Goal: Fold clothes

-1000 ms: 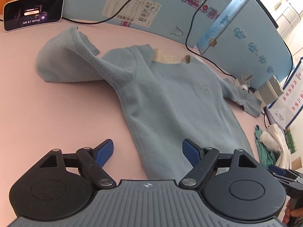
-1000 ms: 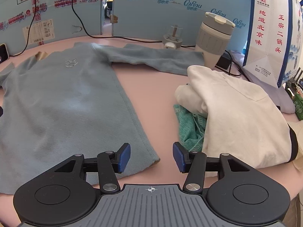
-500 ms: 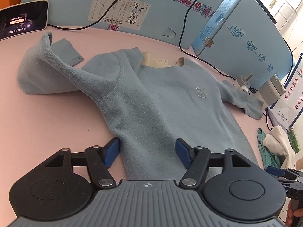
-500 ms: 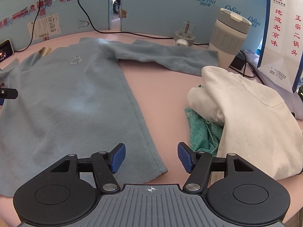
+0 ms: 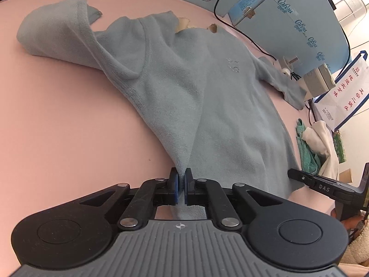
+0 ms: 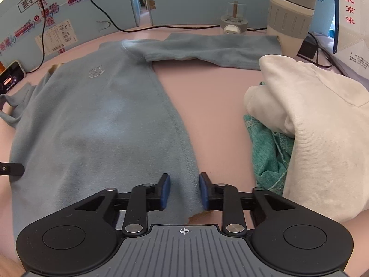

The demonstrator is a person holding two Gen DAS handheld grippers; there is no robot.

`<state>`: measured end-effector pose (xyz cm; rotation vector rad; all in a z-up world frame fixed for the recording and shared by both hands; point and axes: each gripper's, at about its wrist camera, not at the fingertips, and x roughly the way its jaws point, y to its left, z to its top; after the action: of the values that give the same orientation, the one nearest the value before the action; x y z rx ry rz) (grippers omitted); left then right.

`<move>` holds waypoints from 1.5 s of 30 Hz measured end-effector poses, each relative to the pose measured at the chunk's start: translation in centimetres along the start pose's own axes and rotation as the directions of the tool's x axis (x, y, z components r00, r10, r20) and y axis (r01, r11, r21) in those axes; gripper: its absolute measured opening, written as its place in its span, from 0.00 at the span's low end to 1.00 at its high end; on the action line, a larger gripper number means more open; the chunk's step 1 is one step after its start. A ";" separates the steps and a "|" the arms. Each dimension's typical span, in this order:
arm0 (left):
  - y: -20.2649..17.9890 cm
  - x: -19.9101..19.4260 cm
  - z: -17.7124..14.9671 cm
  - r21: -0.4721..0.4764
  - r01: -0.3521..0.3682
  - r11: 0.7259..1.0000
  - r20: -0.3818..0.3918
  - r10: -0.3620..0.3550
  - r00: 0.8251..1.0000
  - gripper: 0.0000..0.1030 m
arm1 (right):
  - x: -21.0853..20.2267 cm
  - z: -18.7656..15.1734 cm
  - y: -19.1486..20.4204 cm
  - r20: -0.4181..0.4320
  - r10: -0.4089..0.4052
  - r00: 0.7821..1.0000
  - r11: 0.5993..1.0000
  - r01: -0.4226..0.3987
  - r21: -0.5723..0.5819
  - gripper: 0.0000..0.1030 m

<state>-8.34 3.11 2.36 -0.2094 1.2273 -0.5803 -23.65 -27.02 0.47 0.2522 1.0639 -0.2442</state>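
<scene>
— Left wrist view says it plainly: the left gripper (image 5: 181,182) has pinched the near left hem corner of the pale blue fleece long-sleeved top (image 5: 221,106), jaws closed on a tented ridge of cloth.

— And the right one?

— The right gripper (image 6: 183,192) straddles the near right hem corner; its jaws are closing, with the side seam between the blue pads (image 6: 165,191), though a gap shows on both sides, so I'd not call it a grip yet.

— Where's the top itself?

— Spread face up on the pink table (image 5: 69,127), collar far, one sleeve bunched at the far left, the other stretched toward the grey-banded cup (image 6: 291,16). A cream garment (image 6: 318,133) heaped over a green one (image 6: 272,159) sits just right of it.

— So which step?

— Taking hold of the hem, I'd judge. Next the right jaws need to finish biting, then both corners should lift together and carry toward the collar, level, or the fold skews.
</scene>
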 end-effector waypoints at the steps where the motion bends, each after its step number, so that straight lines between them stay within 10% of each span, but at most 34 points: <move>1: 0.3 -0.3 0.3 0.016 -0.013 1.000 0.003 0.013 1.000 0.04 | -0.1 0.1 0.0 -0.017 0.016 1.000 1.000 -0.016 0.023 0.06; 10: 0.6 -3.5 3.2 0.297 -0.031 0.954 -0.117 0.069 0.991 0.04 | -3.5 -2.4 1.6 -0.192 0.337 0.922 0.918 -0.277 0.284 0.05; 14: 0.4 -1.9 1.5 0.375 -0.038 0.926 -0.181 0.113 0.977 0.09 | -5.5 -4.8 2.6 -0.233 0.305 0.923 0.927 -0.233 0.293 0.05; 20: 2.2 -3.6 2.6 0.272 -0.006 0.962 -0.078 0.029 0.997 0.65 | -6.9 -7.1 3.2 -0.208 0.179 0.962 0.944 -0.108 0.311 0.16; 24: 4.1 -4.6 4.5 0.166 -0.056 0.985 0.021 0.054 0.998 0.68 | -8.7 -6.8 2.8 -0.161 0.079 0.984 0.954 -0.027 0.300 0.34; 30: 4.2 -2.9 6.3 0.069 -0.082 0.994 0.094 0.075 0.993 0.71 | -10.7 -4.2 1.9 -0.040 0.042 0.998 0.962 -0.029 0.273 0.35; 37: 3.2 -1.0 6.9 0.000 -0.170 0.985 0.174 0.168 0.970 0.68 | -10.1 0.9 3.8 0.079 0.080 0.994 0.980 -0.093 0.175 0.47; 41: 2.6 0.0 7.8 0.001 -0.237 0.972 0.240 0.230 0.943 0.12 | -8.5 3.9 5.9 0.108 0.135 0.985 0.985 -0.145 0.095 0.47; 45: 2.7 0.2 9.0 0.028 -0.301 0.953 0.274 0.282 0.919 0.05 | -6.2 6.2 8.1 0.096 0.193 0.977 0.981 -0.193 -0.008 0.47</move>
<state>0.82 3.87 4.07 -0.0405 0.9505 -0.3208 -18.85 -20.86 9.45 0.3397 0.9371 -0.0809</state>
